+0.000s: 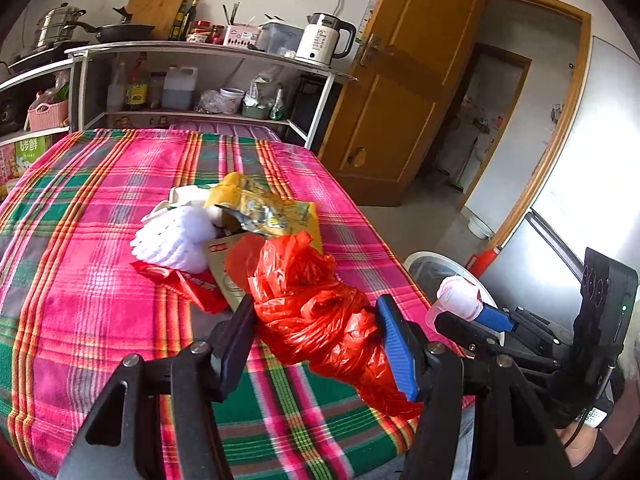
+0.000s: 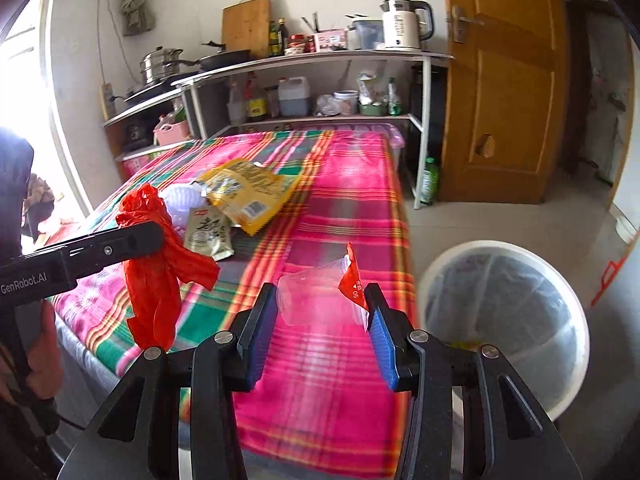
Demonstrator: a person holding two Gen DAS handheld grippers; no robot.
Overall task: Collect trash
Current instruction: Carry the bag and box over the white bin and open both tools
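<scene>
I am seeing the plaid-covered table (image 1: 100,208) running off toward the shelf unit (image 1: 200,80) at the far side, its left half lying bare. Near the middle a pile of trash is sitting: a white foam net (image 1: 168,240), a yellow snack bag (image 1: 260,208) and a red wrapper (image 1: 192,286), all touching.

My left gripper (image 1: 316,328) is clamping a crumpled red plastic bag (image 1: 320,312) between its pads, holding it clear above the cloth close to the table's near right edge.

My right gripper (image 2: 322,318) is gripping a clear plastic cup (image 2: 316,300) with a red torn lid flap (image 2: 352,276), hanging over the table's right-hand edge.

Just beyond that edge the white lined bin (image 2: 504,320) is standing on open floor, with the wooden door (image 2: 504,80) farther back.
</scene>
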